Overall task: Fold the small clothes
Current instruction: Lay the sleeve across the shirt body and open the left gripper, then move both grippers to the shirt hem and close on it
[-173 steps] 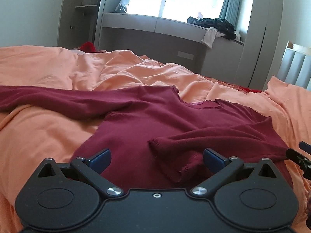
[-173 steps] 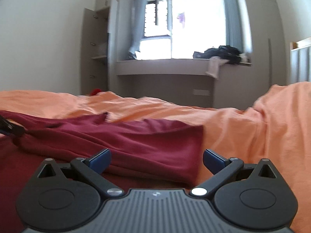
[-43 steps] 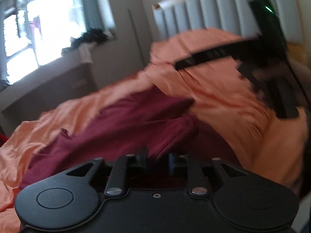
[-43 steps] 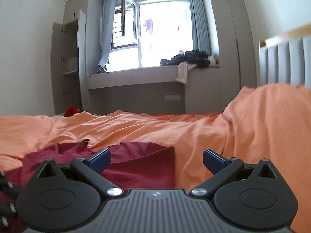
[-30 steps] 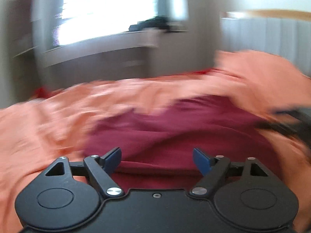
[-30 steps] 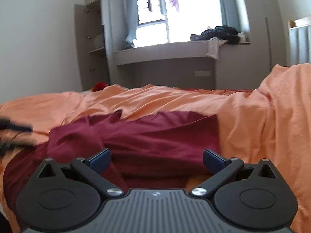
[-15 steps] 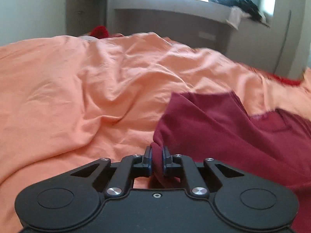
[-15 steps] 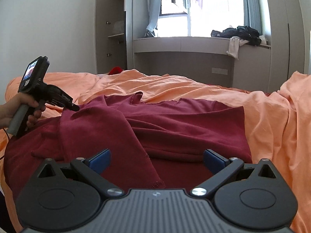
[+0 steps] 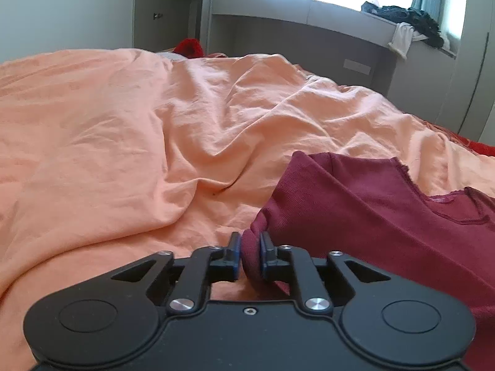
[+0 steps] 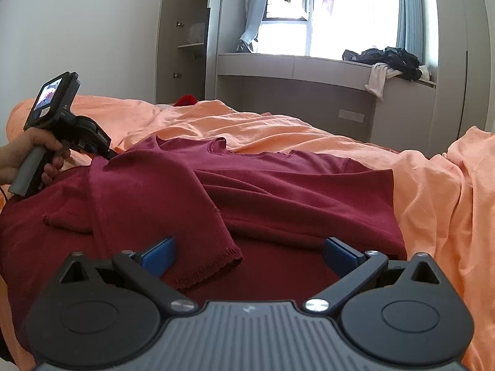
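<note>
Since a second ago our left gripper (image 9: 249, 255) has swung to the sweater (image 10: 278, 185) shoulder fold; its just-reopening jaws pinch it on the bedspread (image 9: 123, 139). Our right gripper (image 10: 249, 252) gapes empty near the sleeve cuff (image 10: 207, 269).

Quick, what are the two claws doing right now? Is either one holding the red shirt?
Left claw: closed on a fold of the dark red shirt; its jaws have just been opening a little, cloth between them.
Right claw: open, holding nothing.
</note>
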### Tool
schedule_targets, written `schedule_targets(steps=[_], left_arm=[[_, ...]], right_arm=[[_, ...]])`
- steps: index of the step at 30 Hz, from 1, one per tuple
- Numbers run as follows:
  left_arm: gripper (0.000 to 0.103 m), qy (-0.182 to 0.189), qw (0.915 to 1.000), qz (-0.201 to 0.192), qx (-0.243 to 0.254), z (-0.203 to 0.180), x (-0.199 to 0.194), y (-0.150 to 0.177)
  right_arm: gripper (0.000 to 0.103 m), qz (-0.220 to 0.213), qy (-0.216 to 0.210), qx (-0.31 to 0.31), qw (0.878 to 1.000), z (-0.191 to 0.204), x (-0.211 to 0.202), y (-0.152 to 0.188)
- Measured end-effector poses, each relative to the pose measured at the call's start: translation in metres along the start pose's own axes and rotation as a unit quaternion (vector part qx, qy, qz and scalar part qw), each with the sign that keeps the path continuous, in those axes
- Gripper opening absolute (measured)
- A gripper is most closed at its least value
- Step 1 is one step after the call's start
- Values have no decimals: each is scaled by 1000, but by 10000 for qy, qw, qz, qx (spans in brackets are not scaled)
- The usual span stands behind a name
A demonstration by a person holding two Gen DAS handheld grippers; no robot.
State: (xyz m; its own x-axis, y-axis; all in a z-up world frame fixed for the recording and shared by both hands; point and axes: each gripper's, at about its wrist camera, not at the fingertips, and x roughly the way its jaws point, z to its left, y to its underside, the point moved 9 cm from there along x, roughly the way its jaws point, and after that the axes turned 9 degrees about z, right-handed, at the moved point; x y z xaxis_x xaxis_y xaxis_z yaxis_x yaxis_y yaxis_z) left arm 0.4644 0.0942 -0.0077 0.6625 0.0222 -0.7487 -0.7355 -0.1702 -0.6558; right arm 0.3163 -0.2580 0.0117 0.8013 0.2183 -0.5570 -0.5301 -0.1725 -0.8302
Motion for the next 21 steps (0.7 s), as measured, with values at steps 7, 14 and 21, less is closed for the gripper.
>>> schedule_targets(steps=[7, 14, 21], left_arm=[[66, 98, 9965, -693, 458, -10, -58, 15], [103, 393, 9905, -1087, 745, -15, -125, 58], [103, 521, 9794, -1614, 1092, -21, -193, 118]], right_arm=[[103, -547, -130, -126, 9983, 2, -25, -3], [103, -1170, 61, -695, 9907, 21, -55, 5], [103, -1308, 33, -1298, 9829, 56, -85, 44]])
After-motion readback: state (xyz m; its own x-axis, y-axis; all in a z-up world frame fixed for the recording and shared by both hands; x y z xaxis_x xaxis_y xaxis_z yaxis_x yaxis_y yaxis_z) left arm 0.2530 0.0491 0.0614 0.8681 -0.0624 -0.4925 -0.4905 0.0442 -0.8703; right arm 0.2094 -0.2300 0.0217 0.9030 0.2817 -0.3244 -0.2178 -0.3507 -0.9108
